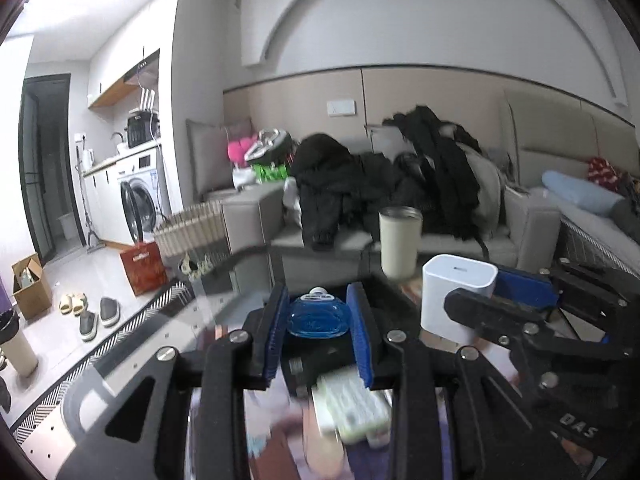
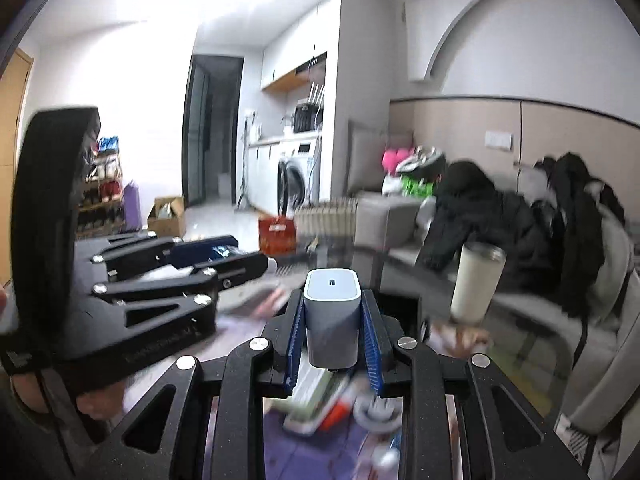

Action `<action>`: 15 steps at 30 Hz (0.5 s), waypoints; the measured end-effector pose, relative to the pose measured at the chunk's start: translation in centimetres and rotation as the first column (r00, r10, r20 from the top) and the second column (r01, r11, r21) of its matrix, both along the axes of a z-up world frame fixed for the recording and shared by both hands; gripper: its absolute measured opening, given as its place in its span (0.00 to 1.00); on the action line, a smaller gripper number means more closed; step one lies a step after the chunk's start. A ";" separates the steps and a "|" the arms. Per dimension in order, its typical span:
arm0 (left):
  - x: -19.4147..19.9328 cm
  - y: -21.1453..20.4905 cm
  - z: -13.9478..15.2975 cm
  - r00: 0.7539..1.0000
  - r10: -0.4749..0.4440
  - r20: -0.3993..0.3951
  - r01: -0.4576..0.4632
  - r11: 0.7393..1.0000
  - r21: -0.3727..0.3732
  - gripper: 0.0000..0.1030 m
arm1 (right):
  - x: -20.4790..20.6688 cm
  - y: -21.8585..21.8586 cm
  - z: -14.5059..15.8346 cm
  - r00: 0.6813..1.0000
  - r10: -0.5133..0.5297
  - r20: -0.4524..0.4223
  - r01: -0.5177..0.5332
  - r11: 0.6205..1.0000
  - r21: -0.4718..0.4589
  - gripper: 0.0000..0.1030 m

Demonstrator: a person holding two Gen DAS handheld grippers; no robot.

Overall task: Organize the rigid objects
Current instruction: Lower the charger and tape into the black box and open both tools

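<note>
Blue bottle (image 1: 318,315) pinched tight in left gripper (image 1: 318,320) fingers, white charger block (image 2: 332,316) clamped in right gripper (image 2: 333,320) fingers, both held just short of cream tumbler (image 1: 399,242), above cluttered counter (image 1: 132,344).

Below your grippers, the clutter on the table (image 2: 240,312) is motion-blurred; a pale flat item (image 1: 352,412) there cannot be identified. Your sofa's (image 1: 532,216) right end is cut off.
</note>
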State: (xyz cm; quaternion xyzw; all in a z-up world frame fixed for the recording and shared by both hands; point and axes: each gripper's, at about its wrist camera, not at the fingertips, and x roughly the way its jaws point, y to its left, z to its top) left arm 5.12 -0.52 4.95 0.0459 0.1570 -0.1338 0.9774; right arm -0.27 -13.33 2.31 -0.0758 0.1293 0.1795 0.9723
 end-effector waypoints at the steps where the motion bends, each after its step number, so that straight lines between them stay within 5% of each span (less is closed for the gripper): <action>1: 1.3 -0.1 0.6 1.000 -0.002 0.006 0.002 1.000 -0.003 0.28 | 0.5 0.0 0.6 1.000 -0.003 0.011 0.003 1.000 0.003 0.25; 8: 8.4 -0.5 1.4 0.999 -0.006 -0.041 0.004 0.999 -0.045 0.28 | 6.4 -0.4 3.4 0.999 -0.032 0.021 0.031 0.999 0.030 0.25; 15: 15.5 -1.6 -2.1 0.958 0.034 -0.285 -0.043 0.999 -0.025 0.28 | 15.5 -0.4 1.2 0.979 -0.052 -0.198 0.058 0.998 0.025 0.25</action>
